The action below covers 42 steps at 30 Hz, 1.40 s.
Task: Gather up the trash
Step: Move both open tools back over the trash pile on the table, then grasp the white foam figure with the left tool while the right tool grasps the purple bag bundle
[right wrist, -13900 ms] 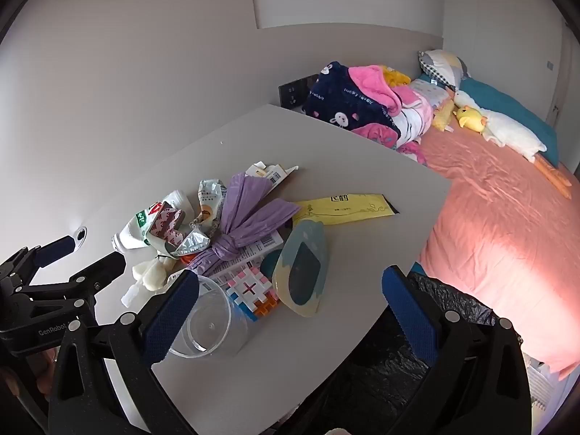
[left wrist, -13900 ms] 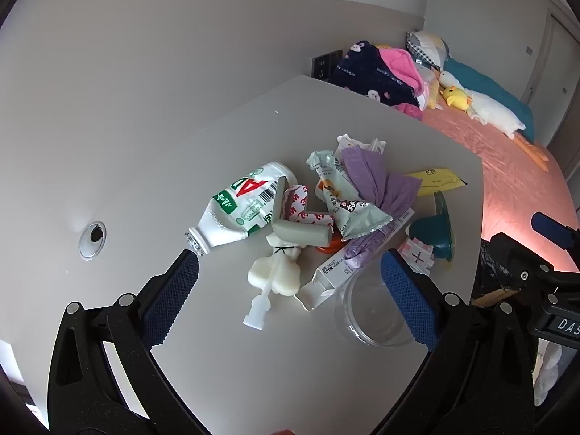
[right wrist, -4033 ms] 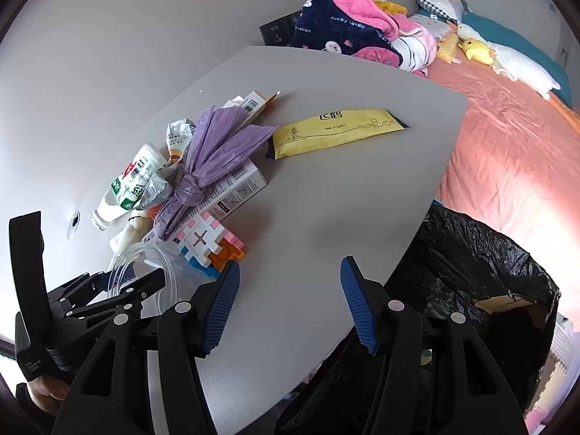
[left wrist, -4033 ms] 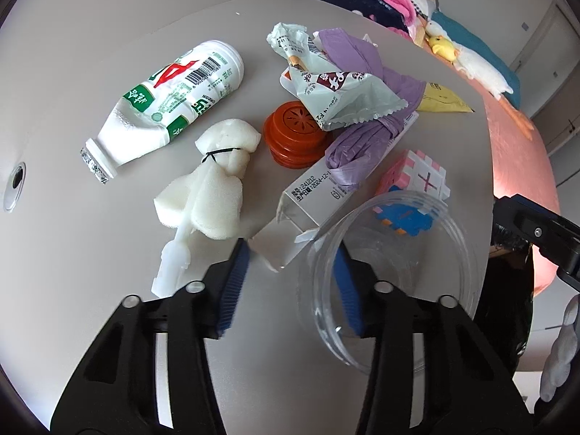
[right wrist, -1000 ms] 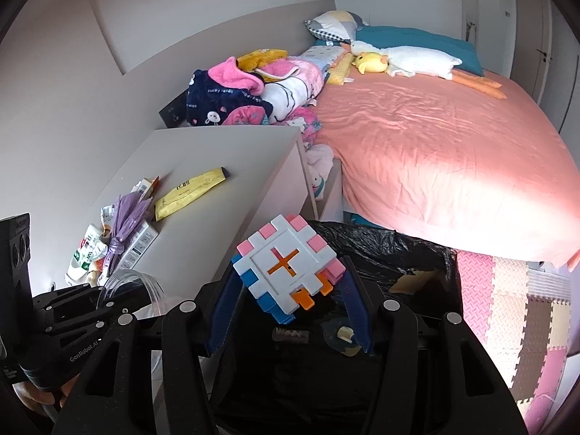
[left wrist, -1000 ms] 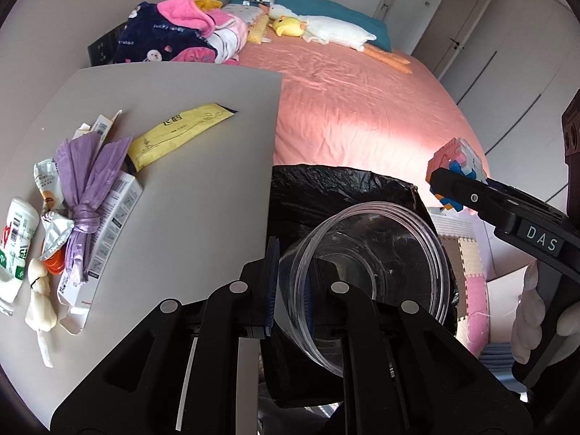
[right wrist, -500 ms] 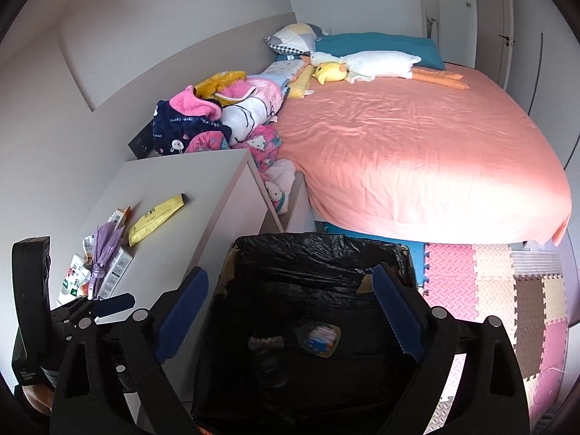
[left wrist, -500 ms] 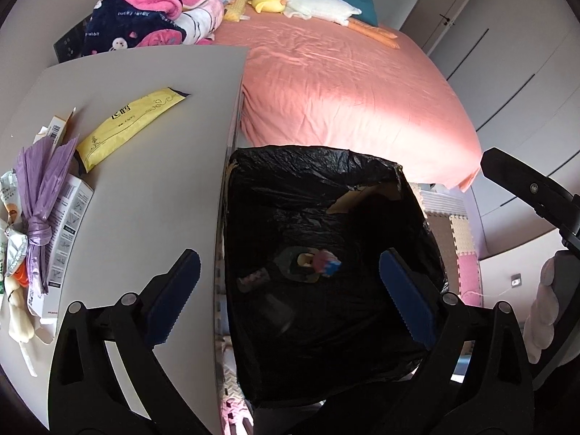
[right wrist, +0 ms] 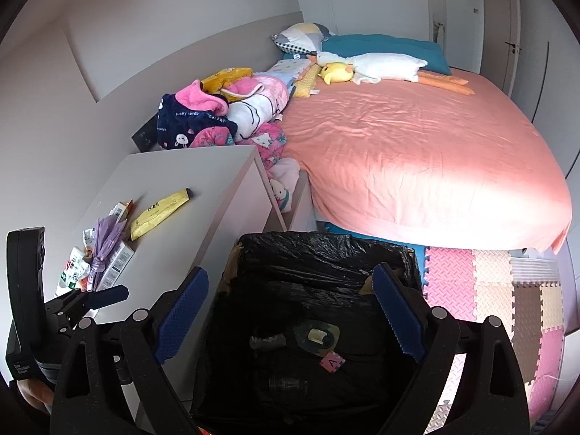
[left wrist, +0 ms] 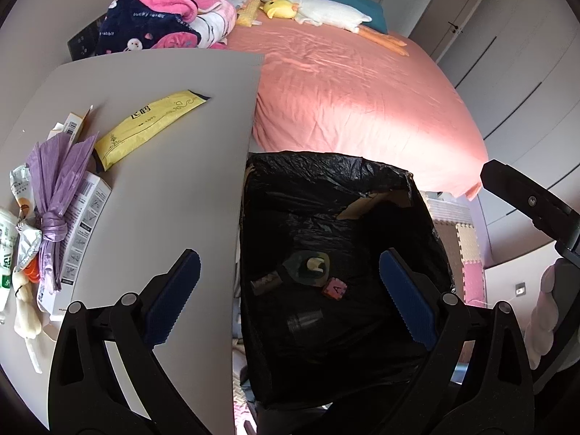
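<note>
While both tools hang over the black-lined bin point(left wrist: 337, 195), the collecting looks partly done, to judge by what lies where. The left tool point(left wrist: 290, 290) stands wide open with nothing between its blue pads, and the right tool point(right wrist: 290, 313) is likewise spread and empty; both sets of jaws have just been opening, and no item sits between either pair. Down in the bin lie a clear plastic cup point(left wrist: 304, 320) on its side, a small pink block point(left wrist: 335, 288) marked with a letter, a rounded greenish lid-like piece point(left wrist: 310, 267) and a dark crumpled scrap point(left wrist: 266, 282), all resting apart on the black liner. What is left sits on the bench point(left wrist: 174, 188), gathered toward its far-left side: a yellow sachet point(left wrist: 148, 123) lying flat and alone, a knotted purple bag point(left wrist: 54, 195) draped over a white printed carton point(left wrist: 81, 224), a silvery crumpled wrapper point(left wrist: 25, 217), a white bottle with green print point(left wrist: 5, 253) cut off by the edge of view, something orange point(left wrist: 30, 274) mostly hidden beneath the bag, and a pale foam-like lump point(left wrist: 23, 320) near the front edge. Most of the litter appears light, thin and crushable, and the heap overlaps, so pieces may drag their neighbours when lifted. By my reckoning well over half the load remains on the bench.
</note>
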Each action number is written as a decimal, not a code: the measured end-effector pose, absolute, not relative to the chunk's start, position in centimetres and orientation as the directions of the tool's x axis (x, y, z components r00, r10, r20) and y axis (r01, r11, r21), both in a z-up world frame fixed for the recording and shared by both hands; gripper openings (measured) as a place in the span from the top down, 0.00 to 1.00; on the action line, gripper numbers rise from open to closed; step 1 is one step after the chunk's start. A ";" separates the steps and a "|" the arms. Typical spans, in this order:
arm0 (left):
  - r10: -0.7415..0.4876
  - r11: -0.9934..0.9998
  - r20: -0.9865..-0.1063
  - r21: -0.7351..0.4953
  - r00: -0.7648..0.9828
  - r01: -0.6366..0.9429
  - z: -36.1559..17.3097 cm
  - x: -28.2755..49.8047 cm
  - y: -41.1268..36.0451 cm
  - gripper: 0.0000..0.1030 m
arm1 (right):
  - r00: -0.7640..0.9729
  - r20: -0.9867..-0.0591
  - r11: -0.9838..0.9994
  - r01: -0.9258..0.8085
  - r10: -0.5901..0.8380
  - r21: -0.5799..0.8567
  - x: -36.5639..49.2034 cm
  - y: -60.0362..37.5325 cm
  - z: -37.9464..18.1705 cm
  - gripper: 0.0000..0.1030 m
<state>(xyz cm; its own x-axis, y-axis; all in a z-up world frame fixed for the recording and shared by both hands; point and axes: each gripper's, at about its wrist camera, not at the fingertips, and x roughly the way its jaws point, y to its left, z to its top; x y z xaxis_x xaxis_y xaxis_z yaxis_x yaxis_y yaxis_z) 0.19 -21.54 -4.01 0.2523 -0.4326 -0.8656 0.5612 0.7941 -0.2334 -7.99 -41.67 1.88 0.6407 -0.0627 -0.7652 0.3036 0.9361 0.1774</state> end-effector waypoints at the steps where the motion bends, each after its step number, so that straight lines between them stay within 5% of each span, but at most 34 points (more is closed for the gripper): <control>1: -0.431 0.797 -0.866 -0.232 0.255 0.558 -4.0 0.2 -21.4 0.07 | 0.641 -0.765 0.938 0.299 -0.061 0.176 -7.9 -41.5 1.9 0.11; 36: -0.267 0.956 -0.880 -0.191 0.392 0.222 -5.3 1.3 -6.4 0.07 | 0.644 -0.753 0.989 -0.053 0.137 0.135 -1.0 -27.5 0.2 0.11; 42: -0.239 0.968 -0.878 -0.184 0.414 0.169 -5.7 1.4 -4.1 0.07 | 0.615 -0.767 0.983 -0.105 0.184 0.152 0.4 -25.3 -0.4 0.20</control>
<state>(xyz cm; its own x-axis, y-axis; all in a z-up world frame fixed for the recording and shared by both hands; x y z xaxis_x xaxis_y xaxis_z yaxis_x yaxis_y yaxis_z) 1.45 -4.05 -5.65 0.4143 -0.2391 -0.8782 0.1693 0.9683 -0.1837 0.36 -25.27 -0.41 0.6152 0.1839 -0.7666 -0.1045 0.9829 0.1519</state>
